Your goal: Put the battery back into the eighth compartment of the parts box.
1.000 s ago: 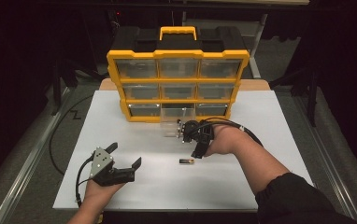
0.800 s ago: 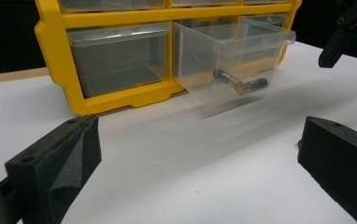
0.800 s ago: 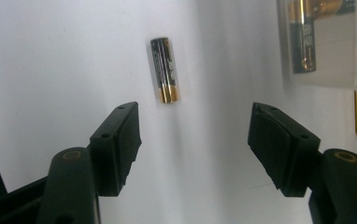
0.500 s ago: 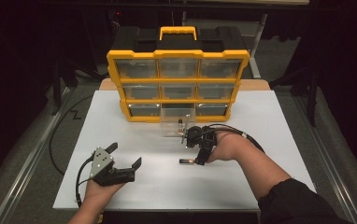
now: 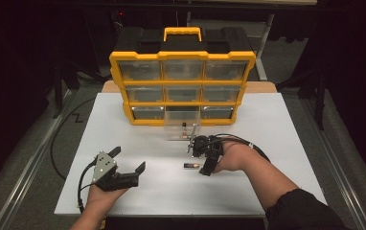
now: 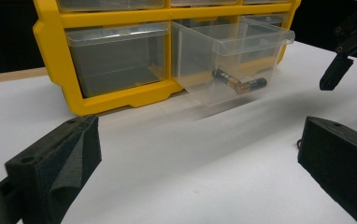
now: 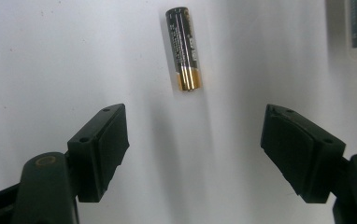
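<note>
Your battery [image 7: 184,49] on the table has a glossy black wrap with a shiny gold, metallic-looking end. Tabletop [image 5: 286,139]: matt white, smooth. Your gripper pads [image 7: 103,151] are matt black, foam-like, slightly grainy. Organizer [image 5: 183,86]: smooth yellow plastic frame. Its open drawer [image 6: 232,60] is clear glossy plastic.

Dark-curtained lab bench: white tabletop [image 5: 123,120], yellow parts-drawer cabinet [image 5: 183,86], cables on the floor.
</note>
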